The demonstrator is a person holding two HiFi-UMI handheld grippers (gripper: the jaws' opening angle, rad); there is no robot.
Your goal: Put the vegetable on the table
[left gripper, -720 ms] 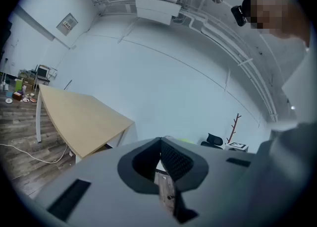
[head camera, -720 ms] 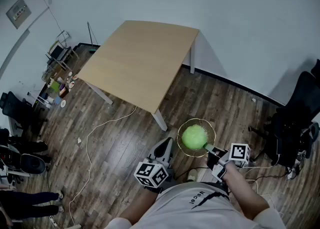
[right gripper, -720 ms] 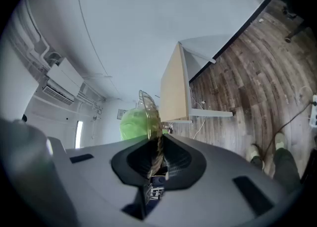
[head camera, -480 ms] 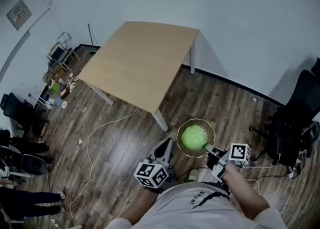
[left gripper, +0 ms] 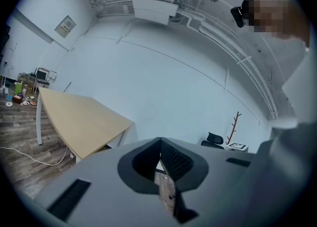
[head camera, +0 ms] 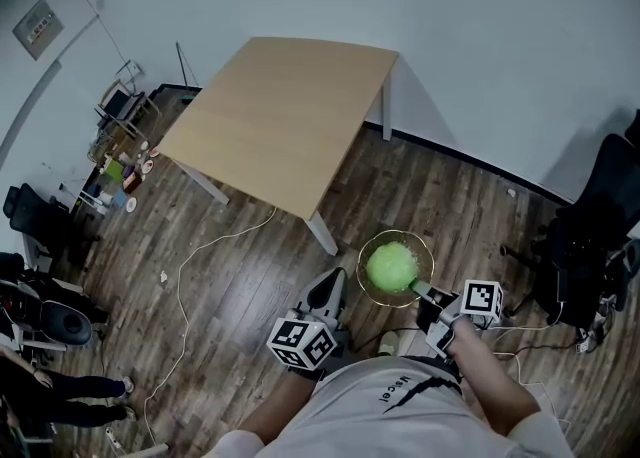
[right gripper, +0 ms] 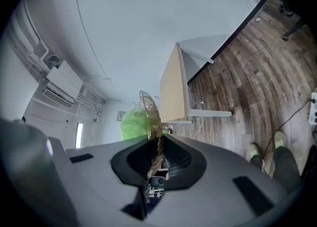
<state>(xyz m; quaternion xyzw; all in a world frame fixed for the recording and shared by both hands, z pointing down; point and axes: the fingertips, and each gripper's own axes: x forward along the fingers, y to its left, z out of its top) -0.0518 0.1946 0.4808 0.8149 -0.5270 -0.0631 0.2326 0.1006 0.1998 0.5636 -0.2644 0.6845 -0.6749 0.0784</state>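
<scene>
Head view is showing the right tool (head camera: 418,293) pinching the near rim of a clear glass bowl (head camera: 396,234). Its jaws are squeezing tight on the thin glass edge. A round green vegetable (head camera: 390,266), maybe a head of lettuce, is sitting inside the bowl. The bowl is hanging in the air over the wooden floor (head camera: 250,266), well apart from the bench (head camera: 280,121) ahead. The left tool (head camera: 329,289) is pointing forward just beside the bowl, its jaws pressed together with nothing between them.

The vegetable is probably light and soft, so it is likely rolling easily if the bowl is tipping. The glass is probably hard, slippery and easy to break. Holding it by one edge is looking shaky. I think gripping deep on the rim and keeping the bowl flat is working best.
</scene>
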